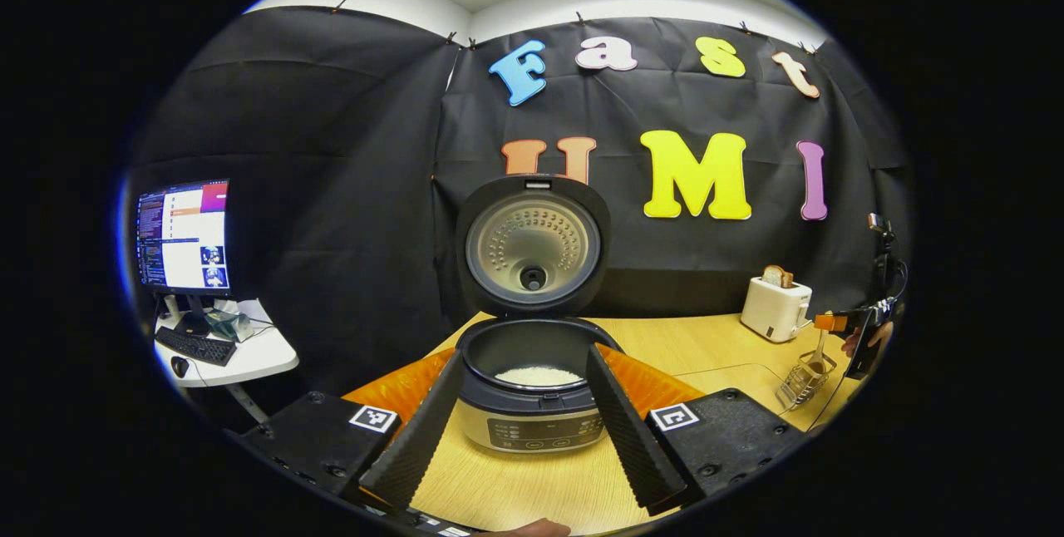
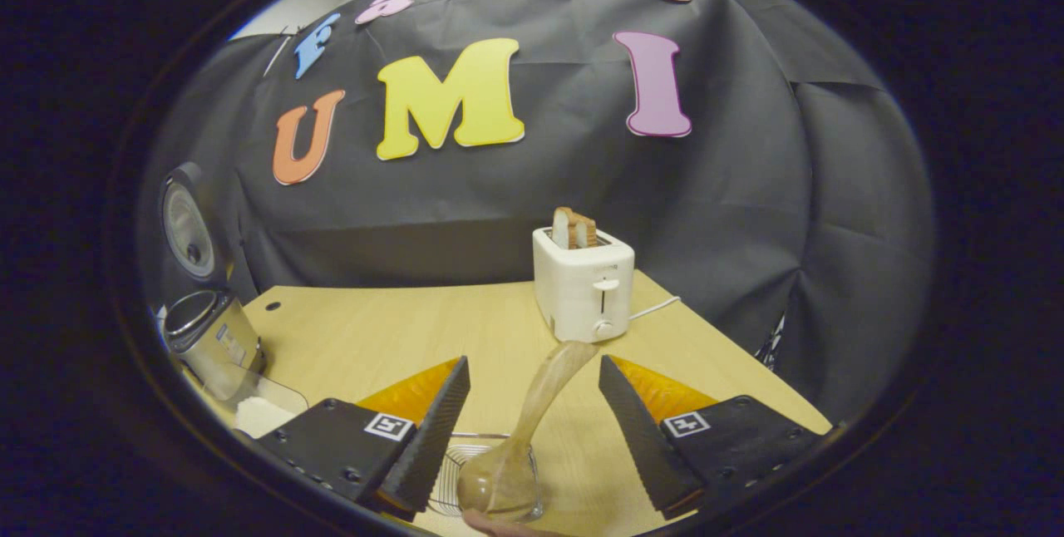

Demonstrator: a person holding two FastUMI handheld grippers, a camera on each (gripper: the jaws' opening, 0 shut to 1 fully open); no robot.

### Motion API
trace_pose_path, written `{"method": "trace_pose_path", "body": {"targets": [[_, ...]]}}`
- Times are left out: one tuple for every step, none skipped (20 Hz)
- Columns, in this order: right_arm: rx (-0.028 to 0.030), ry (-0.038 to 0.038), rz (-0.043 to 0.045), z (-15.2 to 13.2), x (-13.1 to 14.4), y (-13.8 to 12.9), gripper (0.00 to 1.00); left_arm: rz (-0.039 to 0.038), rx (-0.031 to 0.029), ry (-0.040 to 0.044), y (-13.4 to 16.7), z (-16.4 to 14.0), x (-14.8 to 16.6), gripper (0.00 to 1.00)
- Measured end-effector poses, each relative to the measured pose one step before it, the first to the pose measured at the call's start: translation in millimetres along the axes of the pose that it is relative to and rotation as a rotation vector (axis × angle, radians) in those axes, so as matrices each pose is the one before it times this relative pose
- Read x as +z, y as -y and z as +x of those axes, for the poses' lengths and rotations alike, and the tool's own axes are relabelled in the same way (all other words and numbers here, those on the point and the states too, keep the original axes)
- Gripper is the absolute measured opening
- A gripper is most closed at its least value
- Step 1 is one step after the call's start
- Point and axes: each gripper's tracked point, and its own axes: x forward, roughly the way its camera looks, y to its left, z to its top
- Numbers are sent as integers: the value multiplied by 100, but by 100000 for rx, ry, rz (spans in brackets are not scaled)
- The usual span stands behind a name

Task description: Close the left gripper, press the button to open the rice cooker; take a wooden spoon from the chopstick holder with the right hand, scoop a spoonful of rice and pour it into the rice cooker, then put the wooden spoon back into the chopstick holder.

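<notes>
Nearest the lens in the right gripper view, the wooden spoon (image 2: 524,429) stands bowl-down in the wire chopstick holder (image 2: 453,479), its handle leaning up and away toward the toaster. It rises through the gap of the right gripper (image 2: 532,429), whose fingers (image 2: 436,421) stand wide apart on either side of it without touching it. Beyond the spoon's handle tip, on the wooden table (image 2: 399,337), sits a white toaster (image 2: 583,286) with slices of bread (image 2: 573,229) standing in its slots. Far off to the toaster's left is the rice cooker (image 2: 208,329), lid up, with a clear container of white rice (image 2: 262,412) just in front of it.

From the left gripper view, the left gripper (image 1: 524,421) is also spread open, its fingers (image 1: 420,429) framing the rice cooker (image 1: 532,387) from just in front and touching nothing. White rice (image 1: 539,376) lies in the bottom of the cooker's dark inner pot, and the lid (image 1: 532,246) stands upright behind it. Well right of the cooker, the chopstick holder (image 1: 805,379) holds the spoon (image 1: 819,354), with the right gripper (image 1: 856,325) just above it and the toaster (image 1: 775,307) behind. Left of the cooker, off the table, a monitor (image 1: 184,236) and keyboard (image 1: 195,346) sit on a small white desk (image 1: 249,358).
</notes>
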Motion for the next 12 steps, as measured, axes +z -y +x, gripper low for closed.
{"method": "trace_pose_path", "body": {"targets": [[146, -243, -18, -186, -204, 504, 95, -237, 485, 194, 139, -86, 54, 95], [649, -287, 498, -321, -241, 234, 95, -370, 673, 27, 30, -125, 189, 95], [1269, 121, 753, -525, -196, 171, 96, -499, 651, 938, 106, -170, 358, 95], [718, 555, 556, -691, -136, 279, 96, 539, 421, 617, 105, -106, 309, 95], [576, 876, 159, -612, -63, 332, 96, 1424, -413, 419, 338, 90, 474, 94], [329, 853, -131, -560, -53, 306, 96, 1563, -647, 124, 362, 65, 505, 94], [232, 728, -261, -588, -21, 240, 96, 1656, 74, 165, 136, -13, 491, 94], [96, 233, -143, -591, -55, 295, 96, 1548, 174, 449, 47, 51, 644, 94], [376, 348, 132, -674, -89, 231, 96, 748, -421, 328, 167, 163, 604, 95], [504, 550, 599, -817, 9, 75, 96, 413, -736, 744, 248, 80, 813, 95], [556, 469, 370, -764, -69, 115, 96, 25, -609, 635, 212, 72, 793, 95], [1079, 833, 119, -790, -3, -32, 96, 71, -95, 1020, 125, 44, 982, 94]]}}
